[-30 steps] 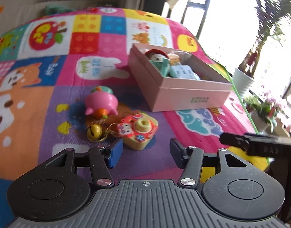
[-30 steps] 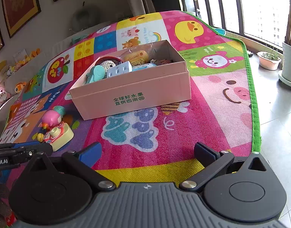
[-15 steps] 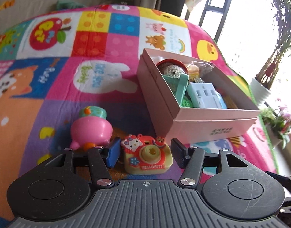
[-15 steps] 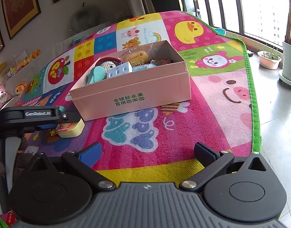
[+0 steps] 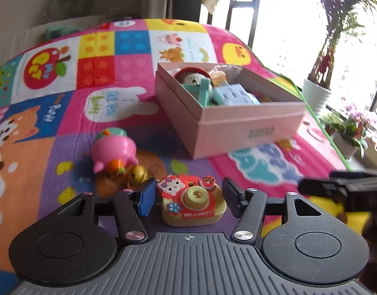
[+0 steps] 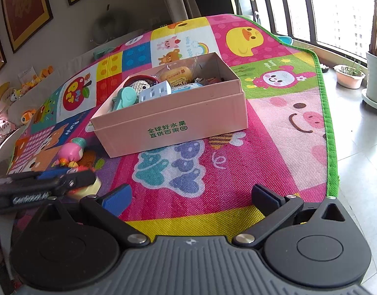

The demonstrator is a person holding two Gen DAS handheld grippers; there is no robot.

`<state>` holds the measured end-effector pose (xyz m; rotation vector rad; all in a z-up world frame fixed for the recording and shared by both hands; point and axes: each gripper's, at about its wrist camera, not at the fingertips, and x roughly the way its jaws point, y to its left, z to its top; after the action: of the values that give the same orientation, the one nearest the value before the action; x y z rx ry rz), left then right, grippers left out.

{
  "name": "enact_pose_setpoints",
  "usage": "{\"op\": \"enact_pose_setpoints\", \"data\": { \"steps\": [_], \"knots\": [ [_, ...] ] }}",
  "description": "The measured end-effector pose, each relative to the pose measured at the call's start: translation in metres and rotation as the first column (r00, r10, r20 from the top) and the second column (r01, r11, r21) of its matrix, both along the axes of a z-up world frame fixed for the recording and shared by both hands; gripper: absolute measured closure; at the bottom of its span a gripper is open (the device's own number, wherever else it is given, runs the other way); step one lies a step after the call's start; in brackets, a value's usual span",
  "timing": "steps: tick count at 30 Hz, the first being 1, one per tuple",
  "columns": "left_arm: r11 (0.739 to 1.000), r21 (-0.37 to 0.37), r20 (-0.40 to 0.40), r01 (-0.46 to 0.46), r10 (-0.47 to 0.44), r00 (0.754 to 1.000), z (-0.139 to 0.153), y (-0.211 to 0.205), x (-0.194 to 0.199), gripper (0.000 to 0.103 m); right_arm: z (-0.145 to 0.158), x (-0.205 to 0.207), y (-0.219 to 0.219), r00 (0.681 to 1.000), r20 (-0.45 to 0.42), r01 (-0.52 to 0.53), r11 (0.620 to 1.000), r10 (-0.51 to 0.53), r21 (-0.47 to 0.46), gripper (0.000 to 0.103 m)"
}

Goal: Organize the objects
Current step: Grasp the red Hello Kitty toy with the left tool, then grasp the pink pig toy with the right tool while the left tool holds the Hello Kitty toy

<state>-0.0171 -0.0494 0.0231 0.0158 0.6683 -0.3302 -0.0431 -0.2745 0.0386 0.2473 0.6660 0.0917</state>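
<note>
Two grippers are hovering over my play mat [image 6: 274, 113]. My left gripper [image 5: 188, 196] is straddling the toy camera [image 5: 193, 201], its jaws not pressing it, gaps showing on both sides. My right gripper [image 6: 192, 196] is standing wide open with nothing between its fingers. Beyond the camera, a gold bell [image 5: 137, 173] and pink pig toy [image 5: 113, 151] are lying together; farther back, the pink box [image 5: 237, 123] is holding sorted toys.

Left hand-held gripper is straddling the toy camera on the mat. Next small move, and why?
Probably close the left hand-held gripper on the toy camera. The camera sits on the mat squarely between the two fingers, with a gap showing on each side, so neither pad seems to press it yet. The pink box it likely goes into is just ahead, open-topped.
</note>
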Motion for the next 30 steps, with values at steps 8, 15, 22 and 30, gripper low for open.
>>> {"op": "enact_pose_setpoints", "data": {
  "steps": [8,15,22,30],
  "knots": [
    [0.986,0.152,0.03,0.074,-0.079,0.996,-0.012,-0.022,-0.018,0.036,0.0,0.0,-0.001,1.0,-0.001,-0.002,1.0,0.002,-0.004,0.0],
    [0.993,0.096,0.021,0.061,-0.064,0.998,-0.012,-0.015,-0.017,0.036,0.0,0.0,-0.001,1.0,-0.001,-0.002,1.0,0.002,-0.003,0.0],
    [0.994,0.104,0.014,0.034,-0.036,0.999,-0.011,-0.005,-0.03,0.037,0.0,0.0,0.003,1.0,-0.013,-0.006,0.999,0.006,-0.036,0.0],
    [0.991,0.041,0.007,-0.131,0.131,0.991,-0.011,0.058,-0.034,0.037,0.0,0.006,0.015,0.998,-0.058,-0.038,0.992,0.031,-0.122,0.0]
  ]
}}
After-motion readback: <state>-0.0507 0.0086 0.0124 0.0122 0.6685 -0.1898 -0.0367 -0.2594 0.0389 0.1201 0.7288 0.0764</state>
